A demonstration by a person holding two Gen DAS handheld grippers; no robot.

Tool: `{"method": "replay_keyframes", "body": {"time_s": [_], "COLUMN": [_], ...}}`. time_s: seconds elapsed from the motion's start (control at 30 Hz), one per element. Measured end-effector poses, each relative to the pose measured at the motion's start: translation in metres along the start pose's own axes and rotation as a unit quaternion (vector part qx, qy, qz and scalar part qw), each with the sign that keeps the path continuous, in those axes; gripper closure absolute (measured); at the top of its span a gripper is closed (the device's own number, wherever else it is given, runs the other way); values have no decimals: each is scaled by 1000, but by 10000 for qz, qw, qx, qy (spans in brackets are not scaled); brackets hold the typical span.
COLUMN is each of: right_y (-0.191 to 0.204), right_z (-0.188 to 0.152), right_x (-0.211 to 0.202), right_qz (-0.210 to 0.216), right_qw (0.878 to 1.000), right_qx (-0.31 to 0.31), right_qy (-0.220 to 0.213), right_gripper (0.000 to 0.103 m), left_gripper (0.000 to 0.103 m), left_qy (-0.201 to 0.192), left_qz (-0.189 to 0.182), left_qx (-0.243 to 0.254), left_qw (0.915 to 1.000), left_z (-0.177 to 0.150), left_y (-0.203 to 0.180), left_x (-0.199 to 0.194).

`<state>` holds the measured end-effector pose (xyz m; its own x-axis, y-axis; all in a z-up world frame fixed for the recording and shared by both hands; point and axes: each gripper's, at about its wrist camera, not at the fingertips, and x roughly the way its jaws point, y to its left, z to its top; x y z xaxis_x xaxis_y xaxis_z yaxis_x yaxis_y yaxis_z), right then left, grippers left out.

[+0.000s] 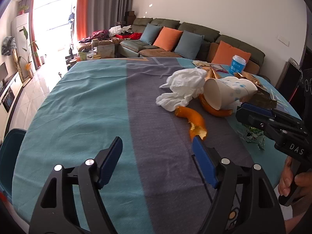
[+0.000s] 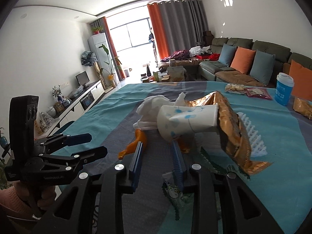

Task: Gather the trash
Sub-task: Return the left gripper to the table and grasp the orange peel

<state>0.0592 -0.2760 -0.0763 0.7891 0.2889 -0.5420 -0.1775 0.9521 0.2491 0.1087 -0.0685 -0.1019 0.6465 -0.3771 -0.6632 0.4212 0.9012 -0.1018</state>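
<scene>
A trash pile lies on the teal and grey tablecloth (image 1: 87,101): crumpled white tissue (image 1: 185,89), a tipped white paper cup (image 1: 228,91), orange peel (image 1: 193,119), a gold snack wrapper (image 2: 232,134) and a green wrapper (image 2: 175,193). My left gripper (image 1: 158,146) is open and empty, its right finger just short of the peel's near end. My right gripper (image 2: 157,152) is open and empty, low over the cloth, with the cup and peel (image 2: 138,142) just beyond its tips and the green wrapper under it. It also shows in the left wrist view (image 1: 251,110).
A blue lidded cup (image 2: 283,89), snack packets (image 2: 255,92) and a white ridged plastic piece (image 2: 253,138) sit on the table's right side. A sofa with cushions (image 1: 175,39) stands behind. A teal chair (image 1: 9,152) is at the left edge.
</scene>
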Motion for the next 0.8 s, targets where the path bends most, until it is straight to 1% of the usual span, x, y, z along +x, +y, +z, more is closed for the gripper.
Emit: {"method": "replay_keyframes", "body": {"time_s": [0.13, 0.2, 0.33, 0.37, 0.4, 0.5, 0.57, 0.6, 0.63, 0.67, 0.73, 0.8], "right_y": [-11, -12, -14, -15, -17, -25, -31, -34, -38, -42, -49, -55], "right_z": [0, -1, 0, 0, 0, 1, 0, 0, 0, 0, 0, 0], "right_x": [-6, -9, -15, -16, -17, -17, -18, -18, -19, -19, -18, -16], "right_qz": [-152, -201, -213, -176, -149, -120, -72, -48, -33, -10, 6, 40], "right_qw": [9998, 9997, 9996, 9996, 9995, 9988, 9977, 9969, 9959, 9950, 9929, 9911], "right_qx": [66, 77, 152, 204, 270, 473, 671, 779, 899, 992, 1187, 1330], "right_qy": [-59, -61, -118, -119, -116, -76, -73, -70, -74, -72, -37, -29], "right_gripper": [71, 71, 70, 68, 66, 63, 60, 59, 59, 57, 56, 56], "left_gripper": [28, 28, 28, 28, 29, 34, 41, 43, 47, 54, 58, 65], "left_qy": [45, 77, 114, 165, 191, 308, 402, 460, 520, 577, 615, 629], "left_qz": [-24, -111, -205, -185, -199, -421, -409, -390, -391, -414, -415, -470], "left_qx": [95, 90, 239, 305, 345, 323, 369, 392, 392, 387, 362, 356], "left_qw": [9999, 9999, 9994, 9992, 9990, 9981, 9977, 9974, 9971, 9967, 9966, 9963], "left_z": [6, 9, 14, 16, 17, 22, 23, 23, 23, 21, 21, 21], "left_y": [-8, -11, -23, -27, -30, -36, -39, -40, -41, -43, -42, -42], "left_x": [9, 14, 20, 23, 24, 29, 33, 36, 39, 42, 44, 44]}}
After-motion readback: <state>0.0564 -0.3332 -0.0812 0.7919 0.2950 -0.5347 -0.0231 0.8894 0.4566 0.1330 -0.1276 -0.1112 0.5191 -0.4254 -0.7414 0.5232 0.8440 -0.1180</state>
